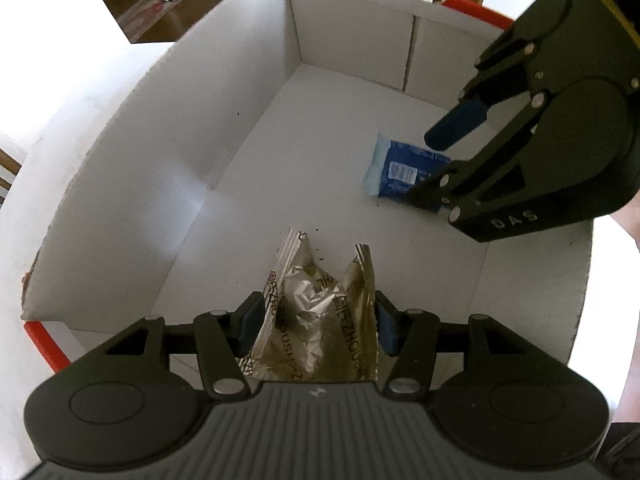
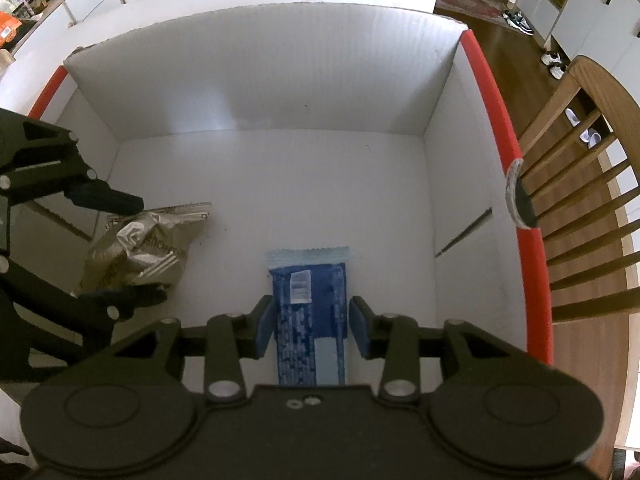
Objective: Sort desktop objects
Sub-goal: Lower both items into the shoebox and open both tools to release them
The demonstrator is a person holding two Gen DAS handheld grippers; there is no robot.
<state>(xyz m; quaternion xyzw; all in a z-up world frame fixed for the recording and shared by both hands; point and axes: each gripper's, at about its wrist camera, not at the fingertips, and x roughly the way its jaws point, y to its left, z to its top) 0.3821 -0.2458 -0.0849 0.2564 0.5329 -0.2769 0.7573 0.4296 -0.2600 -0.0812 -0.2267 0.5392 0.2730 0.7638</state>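
White box (image 2: 256, 80) with red-edged flaps, standing on the table (image 1: 60, 80): it holds both packets and nothing else you can see. Gold foil packet (image 1: 320, 312), crumpled, lies on the box floor between the pads of your left tool (image 1: 316, 326), long axis pointing away along the fingers; whether the pads press it cannot be told. Blue packet (image 2: 308, 312) lies flat, long axis likewise running straight out from your right tool (image 2: 312, 326), whose pads stand just clear of its sides, released. Each hand is nearer its own packet; lifting straight up should free both.
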